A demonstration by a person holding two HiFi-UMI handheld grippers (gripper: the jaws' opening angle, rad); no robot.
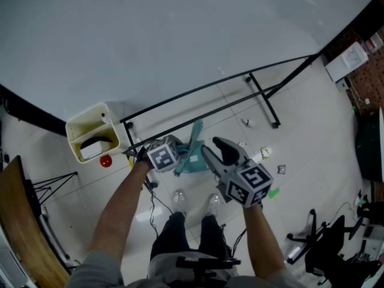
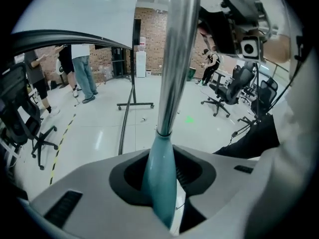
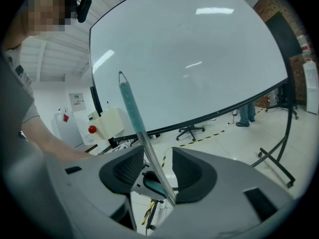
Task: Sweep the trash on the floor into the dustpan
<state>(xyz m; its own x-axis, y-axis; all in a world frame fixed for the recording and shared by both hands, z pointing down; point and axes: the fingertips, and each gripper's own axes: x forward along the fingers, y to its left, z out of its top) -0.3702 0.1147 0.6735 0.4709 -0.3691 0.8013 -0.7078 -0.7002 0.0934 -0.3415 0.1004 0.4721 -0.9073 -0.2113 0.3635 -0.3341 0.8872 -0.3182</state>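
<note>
A teal dustpan-and-broom set [image 1: 191, 158] stands on the floor just ahead of my feet, below the whiteboard. My left gripper [image 1: 179, 156] reaches into it. In the left gripper view its jaws [image 2: 162, 183] are shut on the teal grip [image 2: 160, 173] of a silver pole [image 2: 177, 54]. My right gripper [image 1: 219, 147] is open beside the set. A thin pole with a teal top [image 3: 130, 106] stands in the gap between its jaws [image 3: 158, 178], with room on both sides. Bits of trash [image 1: 264, 152] lie on the tiles to the right, with another scrap [image 1: 281, 169] nearby.
A large whiteboard on a black wheeled frame [image 1: 264, 101] stands ahead. A cream bin [image 1: 96, 140] sits at its left end. Office chairs [image 1: 324, 245] stand at the lower right, a wooden tabletop [image 1: 24, 233] at the left. People [image 2: 82, 68] stand in the distance.
</note>
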